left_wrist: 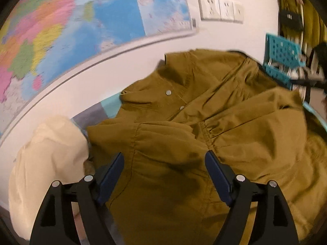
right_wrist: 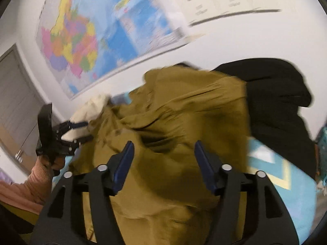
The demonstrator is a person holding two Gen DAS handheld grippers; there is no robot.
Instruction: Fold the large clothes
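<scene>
A large olive-brown jacket [left_wrist: 184, 126] with metal snaps lies rumpled on the bed, its collar toward the wall. My left gripper [left_wrist: 164, 156] is open just above the jacket's lower part, holding nothing. In the right wrist view the same jacket [right_wrist: 184, 122] fills the middle. My right gripper [right_wrist: 163, 145] is open over its folds, holding nothing. The left gripper [right_wrist: 86, 130] also shows there at the jacket's left edge, open, held by a hand in a pink sleeve.
A cream garment [left_wrist: 49, 153] lies left of the jacket. A black garment [right_wrist: 276, 102] lies to its right on the blue patterned bedspread [right_wrist: 276, 175]. A map [left_wrist: 71, 26] and sockets [left_wrist: 220, 8] hang on the white wall behind. A teal basket [left_wrist: 282, 59] stands at the right.
</scene>
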